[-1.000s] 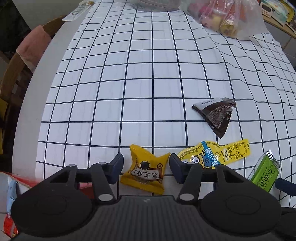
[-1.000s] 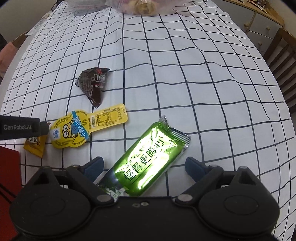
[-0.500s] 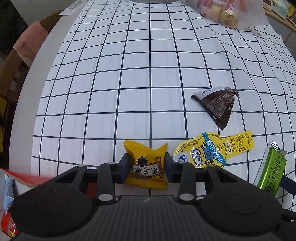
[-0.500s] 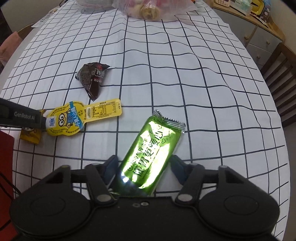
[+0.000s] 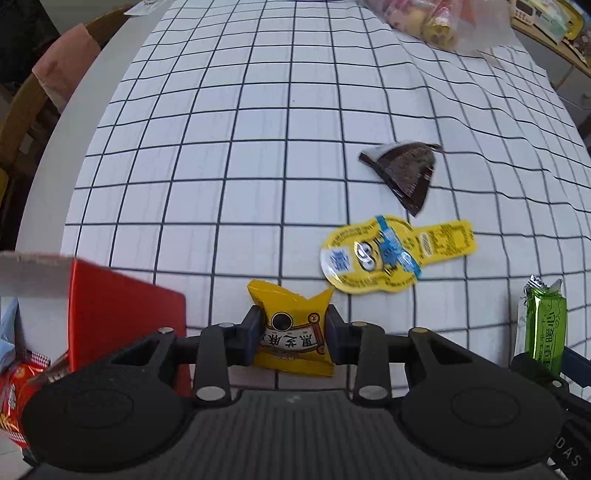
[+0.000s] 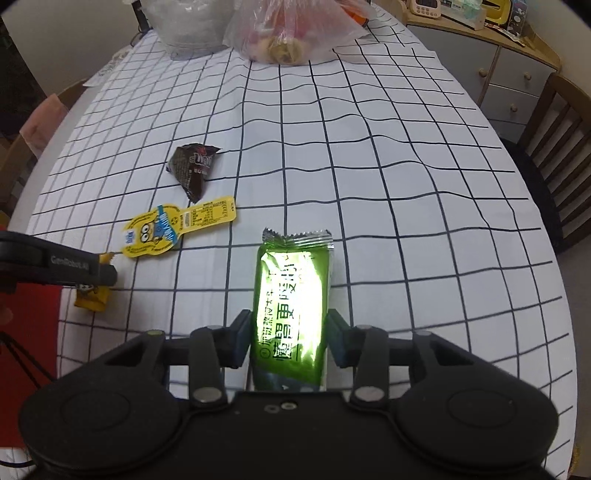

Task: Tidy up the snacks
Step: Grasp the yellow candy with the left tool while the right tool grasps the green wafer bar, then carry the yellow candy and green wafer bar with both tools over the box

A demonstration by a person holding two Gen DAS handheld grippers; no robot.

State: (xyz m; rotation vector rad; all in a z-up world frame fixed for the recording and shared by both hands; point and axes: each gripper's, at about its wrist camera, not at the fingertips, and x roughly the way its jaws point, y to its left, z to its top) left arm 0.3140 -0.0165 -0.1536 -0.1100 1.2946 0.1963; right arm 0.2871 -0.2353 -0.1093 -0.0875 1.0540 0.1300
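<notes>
My left gripper (image 5: 293,334) is shut on a small yellow snack packet (image 5: 291,328), held above the table's near edge. My right gripper (image 6: 290,339) is shut on a green snack bar (image 6: 291,295), lifted off the cloth; the bar also shows at the right of the left wrist view (image 5: 545,325). A yellow Minions packet (image 5: 391,254) and a dark brown triangular packet (image 5: 406,173) lie on the checked tablecloth (image 5: 221,147), beyond both grippers. The red snack box (image 5: 110,306) stands open at the lower left, beside the left gripper.
A clear plastic bag of snacks (image 6: 291,29) and a clear container (image 6: 188,29) sit at the table's far end. A wooden chair (image 6: 554,140) and a drawer cabinet (image 6: 509,74) stand to the right. Another chair with a pink cloth (image 5: 62,74) is on the left.
Both grippers closed on their packets, the left on the yellow one and the right on the green bar, and lifted them. The red box has come into the left wrist view.
</notes>
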